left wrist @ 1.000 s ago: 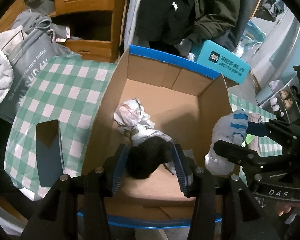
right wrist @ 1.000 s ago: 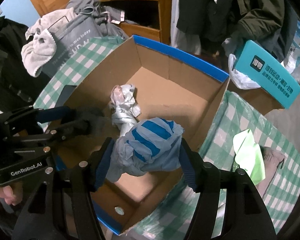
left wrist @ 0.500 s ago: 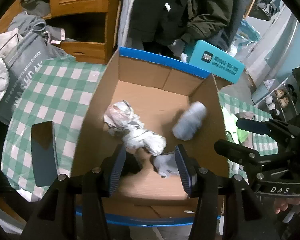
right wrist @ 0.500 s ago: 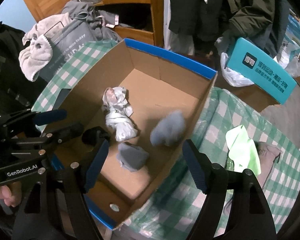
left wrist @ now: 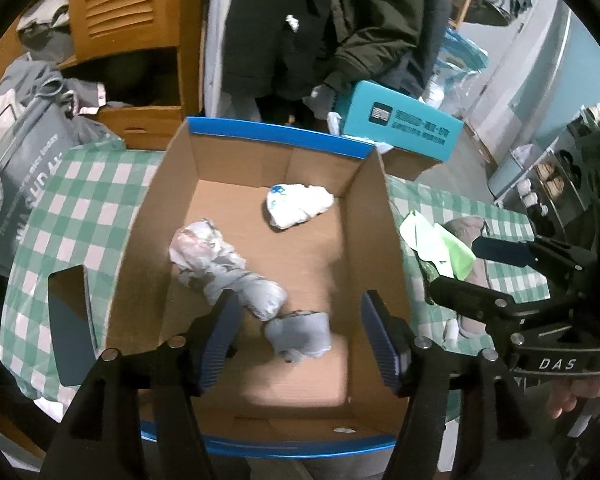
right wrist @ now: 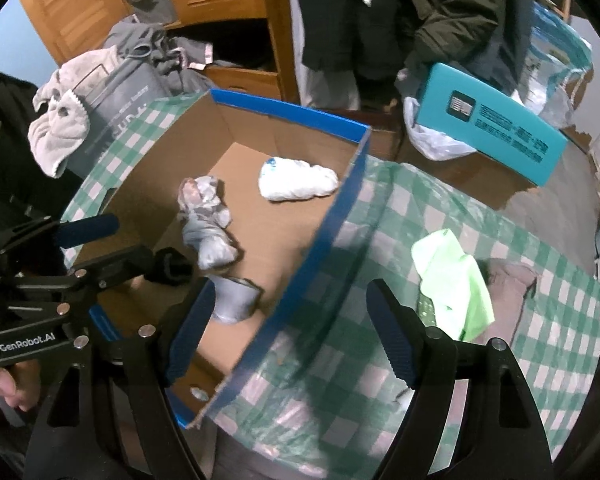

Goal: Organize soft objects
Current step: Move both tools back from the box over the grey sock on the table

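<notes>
A cardboard box [left wrist: 376, 216] [right wrist: 340, 200] with a blue rim stands on the green checked cloth. Inside lie a white and blue bundle [left wrist: 296, 204] [right wrist: 296, 180], a twisted grey-white bundle [left wrist: 220, 268] [right wrist: 208, 224], a grey bundle [left wrist: 300, 336] [right wrist: 234, 300] and a black bundle [right wrist: 172, 266]. My left gripper [left wrist: 300, 304] [right wrist: 132, 240] hangs over the box's near end; its jaws are opening and grip nothing, with the grey bundle lying below them. My right gripper [right wrist: 292, 300] [left wrist: 460, 268] stands open and empty over the box's right wall.
A light green cloth [right wrist: 452, 276] and a dull pink cloth [right wrist: 512, 280] lie on the table right of the box. A dark flat slab [left wrist: 68, 312] lies to its left. Behind are a teal carton [right wrist: 488, 124], a grey bag [left wrist: 28, 168], a towel [right wrist: 56, 124] and a person in a dark jacket [left wrist: 340, 20].
The left gripper let go of the black bundle and the right one of the white and blue bundle; both now lie in the box. Both grippers opened and drew back, the right one sideways over the wall.
</notes>
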